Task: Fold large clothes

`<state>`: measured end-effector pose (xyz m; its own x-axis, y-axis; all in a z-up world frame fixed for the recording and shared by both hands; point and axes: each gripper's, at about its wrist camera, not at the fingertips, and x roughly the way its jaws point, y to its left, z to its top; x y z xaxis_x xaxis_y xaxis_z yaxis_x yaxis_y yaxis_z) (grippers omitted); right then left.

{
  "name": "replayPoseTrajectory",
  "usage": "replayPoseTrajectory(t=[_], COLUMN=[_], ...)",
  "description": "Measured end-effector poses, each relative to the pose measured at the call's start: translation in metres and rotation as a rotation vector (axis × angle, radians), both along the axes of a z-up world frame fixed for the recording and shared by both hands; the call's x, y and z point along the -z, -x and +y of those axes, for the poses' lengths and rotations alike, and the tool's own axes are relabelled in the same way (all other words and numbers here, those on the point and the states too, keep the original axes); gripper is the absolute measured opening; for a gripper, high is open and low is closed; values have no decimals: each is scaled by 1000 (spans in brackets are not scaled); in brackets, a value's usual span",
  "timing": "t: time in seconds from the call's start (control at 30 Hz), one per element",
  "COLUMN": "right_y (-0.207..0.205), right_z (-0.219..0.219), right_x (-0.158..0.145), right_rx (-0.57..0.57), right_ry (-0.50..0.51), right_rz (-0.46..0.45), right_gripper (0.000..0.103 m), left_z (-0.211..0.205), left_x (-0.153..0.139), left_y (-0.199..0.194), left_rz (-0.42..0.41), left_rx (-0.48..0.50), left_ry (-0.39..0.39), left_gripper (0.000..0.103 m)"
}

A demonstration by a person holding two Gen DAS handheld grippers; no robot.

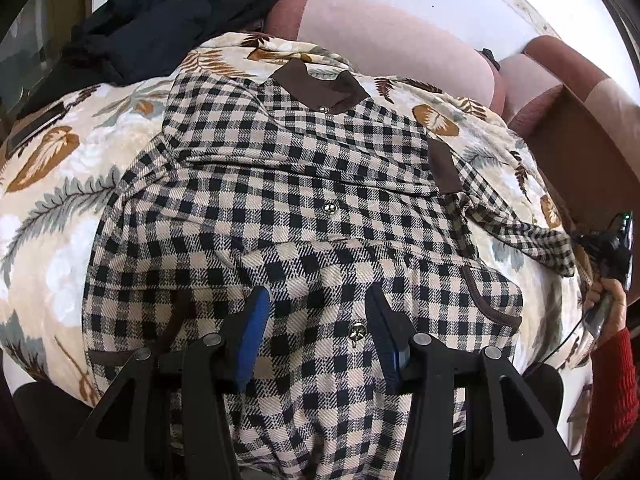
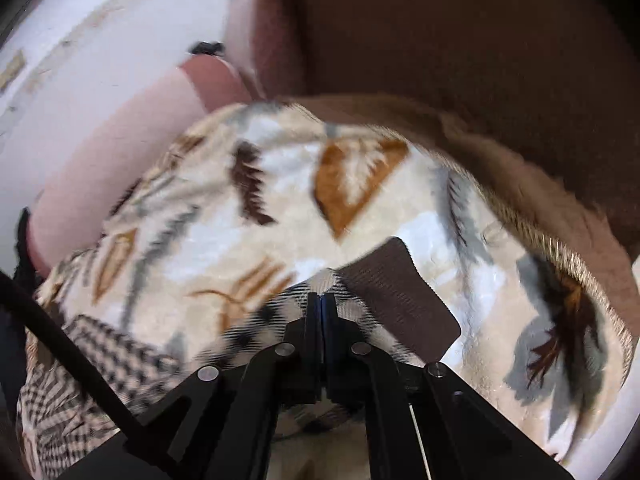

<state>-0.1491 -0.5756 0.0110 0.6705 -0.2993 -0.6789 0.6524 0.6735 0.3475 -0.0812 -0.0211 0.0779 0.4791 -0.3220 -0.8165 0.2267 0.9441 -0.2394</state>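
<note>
A black-and-beige checked jacket (image 1: 304, 208) with a brown collar (image 1: 320, 86) and brown cuffs lies front up on a leaf-patterned blanket (image 1: 60, 200). My left gripper (image 1: 316, 308) is open, its blue pads hovering over the jacket's lower front by a snap button. My right gripper (image 2: 322, 300) is shut on the end of the jacket's sleeve (image 2: 280, 316), next to its brown cuff (image 2: 400, 300). In the left wrist view the right gripper (image 1: 612, 248) holds the sleeve (image 1: 520, 236) pulled out to the right.
A dark garment (image 1: 160, 20) is piled at the blanket's far left. A pink and maroon sofa back (image 1: 380, 28) runs behind, against a white wall. A brown armrest (image 2: 480, 40) rises at the right. The right wrist view is motion-blurred.
</note>
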Motion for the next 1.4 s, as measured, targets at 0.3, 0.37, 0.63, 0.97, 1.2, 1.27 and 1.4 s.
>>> replayPoseTrajectory(t=[0.3, 0.37, 0.63, 0.97, 1.2, 1.27, 1.4], right_y=[-20, -40, -93, -50, -92, -109, -152], right_z=[28, 18, 10, 17, 143, 188, 298], right_x=[-7, 13, 63, 21, -64, -73, -57], right_rx=[-110, -60, 95, 54, -354, -468, -715], right_ry=[-134, -164, -133, -93, 36, 55, 70], right_rz=[26, 128, 419, 86, -99, -112, -81], right_gripper=[34, 63, 62, 4, 4, 4, 4], left_z=[16, 19, 23, 39, 59, 68, 93], left_x=[-1, -1, 5, 11, 14, 13, 10], left_y=[5, 5, 6, 3, 0, 1, 1], left_rz=[-4, -5, 13, 14, 17, 10, 0], left_rx=[-22, -29, -42, -74, -132, -154, -212], left_ry=[26, 36, 42, 78, 106, 111, 120], left_gripper=[48, 48, 48, 48, 48, 48, 48])
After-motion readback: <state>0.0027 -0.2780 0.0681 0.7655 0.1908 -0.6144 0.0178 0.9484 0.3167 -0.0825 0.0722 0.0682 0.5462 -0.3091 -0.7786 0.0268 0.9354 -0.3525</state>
